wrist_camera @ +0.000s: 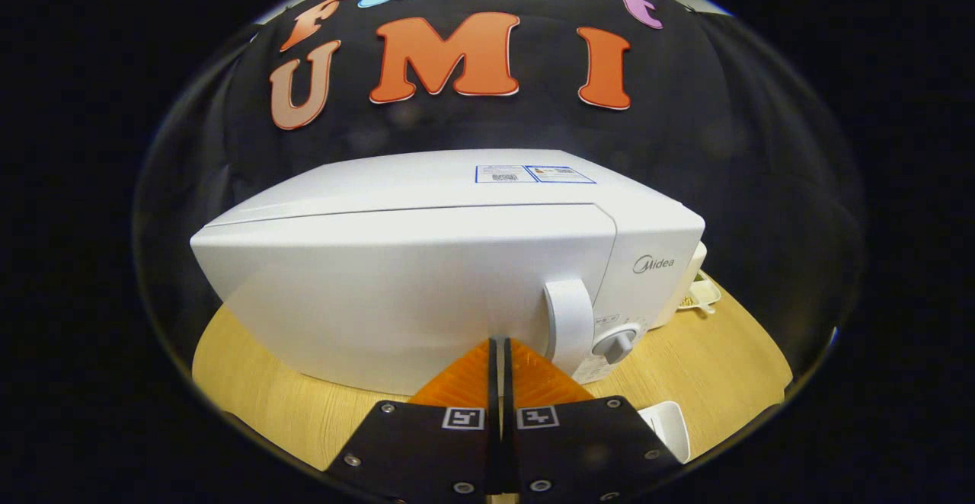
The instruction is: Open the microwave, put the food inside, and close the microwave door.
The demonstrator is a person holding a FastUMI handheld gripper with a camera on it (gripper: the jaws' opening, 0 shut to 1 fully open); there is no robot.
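On the table, left to right: the items below, each judged from the gripper view.
Table: a light wood-grain table (pixel 251 393) carries everything.
Microwave: a white box-shaped microwave with a smooth closed door (pixel 396 291) stands just ahead of the jaws; its door front spans most of the width.
Jaws: the gripper (pixel 500 348) has its 2 fingers pressed together with no visible gap, holding nothing, tips just short of the door's lower edge.
Handle: a white vertical bar handle (pixel 570 325) sits on the door just right of the fingertips, apart from them.
Knob: 1 round grey dial (pixel 615 344) lies right of the handle on the control panel.
Food: a small white tray holding something yellowish (pixel 697 296) peeks from behind the microwave's right side; contents too small to tell.
Cup: a white plastic container (pixel 670 428) sits on the table beside the gripper body.
Risk: with jaws shut, they cannot hook the handle; pushing forward would likely shove the microwave, and swinging right could strike the dial.
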